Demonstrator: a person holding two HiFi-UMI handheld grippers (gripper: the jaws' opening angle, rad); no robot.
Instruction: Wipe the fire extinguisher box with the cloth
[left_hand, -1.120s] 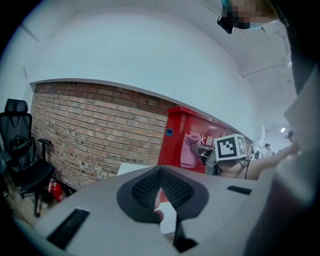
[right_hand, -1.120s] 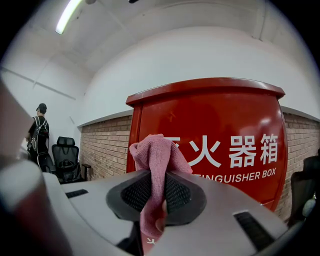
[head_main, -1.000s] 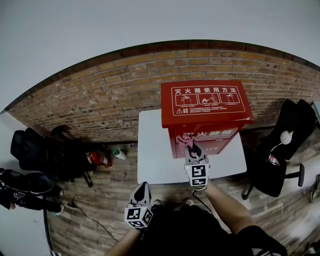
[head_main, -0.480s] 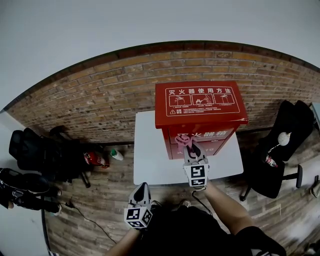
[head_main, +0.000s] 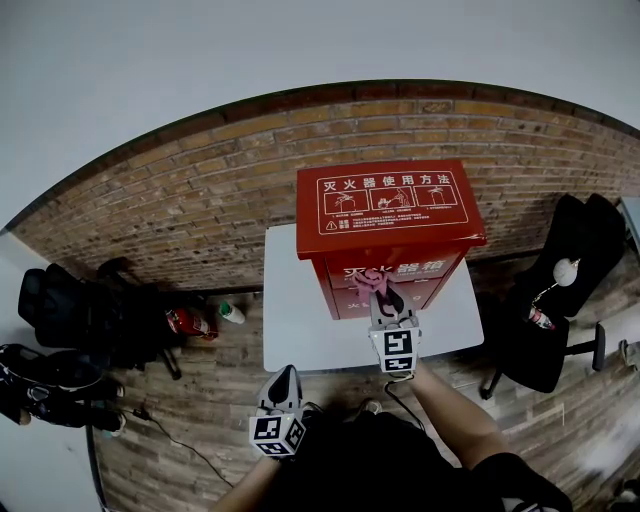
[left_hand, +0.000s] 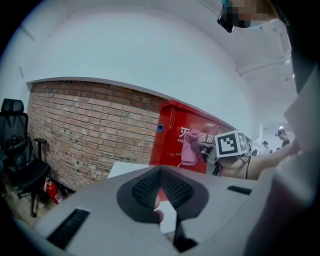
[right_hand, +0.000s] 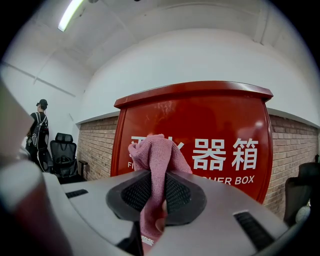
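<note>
Red fire extinguisher box (head_main: 385, 210): stands on the white table (head_main: 300, 330) by the brick wall (head_main: 200, 200); its inside is hidden.
Pink cloth (head_main: 368, 283): bunched at the box's front, by the white lettering.
Right gripper (head_main: 386, 297): jaws clamped on the cloth.
Left gripper (head_main: 284, 378): jaws together, empty, well apart from the box.

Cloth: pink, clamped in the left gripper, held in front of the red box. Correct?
No: the cloth is in the right gripper, not the left gripper; see the right gripper view. It is pink, in front of the red box.
</note>
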